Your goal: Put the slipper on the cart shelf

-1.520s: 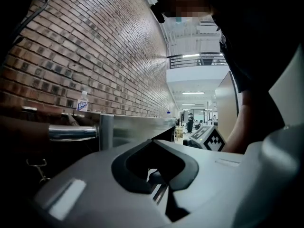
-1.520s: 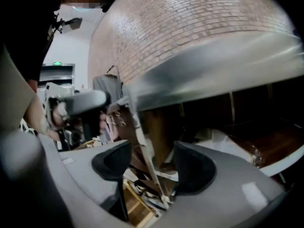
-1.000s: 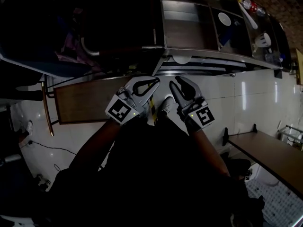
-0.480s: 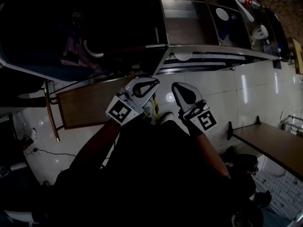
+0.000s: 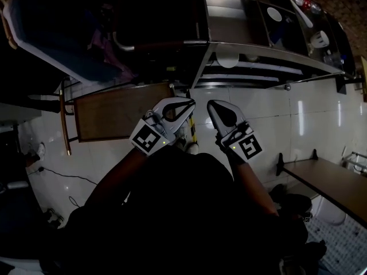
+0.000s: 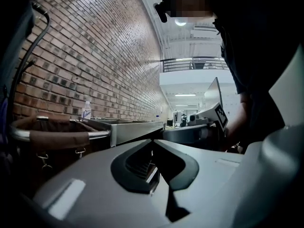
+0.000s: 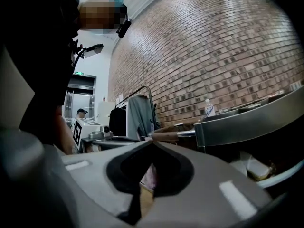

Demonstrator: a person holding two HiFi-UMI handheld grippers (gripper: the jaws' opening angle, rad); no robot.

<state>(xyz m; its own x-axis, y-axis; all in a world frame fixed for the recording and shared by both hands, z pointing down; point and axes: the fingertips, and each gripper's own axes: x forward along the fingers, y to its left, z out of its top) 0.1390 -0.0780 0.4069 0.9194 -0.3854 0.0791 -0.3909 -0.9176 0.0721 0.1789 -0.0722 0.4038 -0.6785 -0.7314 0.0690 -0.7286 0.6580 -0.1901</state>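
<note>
A pale slipper-like shape (image 5: 227, 58) lies on the steel cart's lower shelf (image 5: 258, 50). In the right gripper view it shows under the shelf edge as a pale slipper-like thing (image 7: 256, 167). Both grippers hang in front of the person's body, short of the cart. The left gripper (image 5: 191, 102) is shut, its tips (image 6: 153, 140) meeting with nothing between them. Beside it the right gripper (image 5: 211, 104) is also shut and holds nothing, its jaws (image 7: 151, 141) touching. Each gripper's marker cube shows in the other gripper's view.
The cart's brown-wrapped handle (image 5: 160, 43) faces the person. Its top tray carries a white plate (image 5: 274, 14) and a water bottle (image 6: 86, 109). A wooden board (image 5: 114, 119) lies left on the white tiled floor, and a bench (image 5: 327, 182) stands right. Clothes hang on a rack (image 7: 137, 113).
The right gripper's jaws have come together. The head view has swung a little, so the cart sits lower and further right; both grippers stay side by side.
</note>
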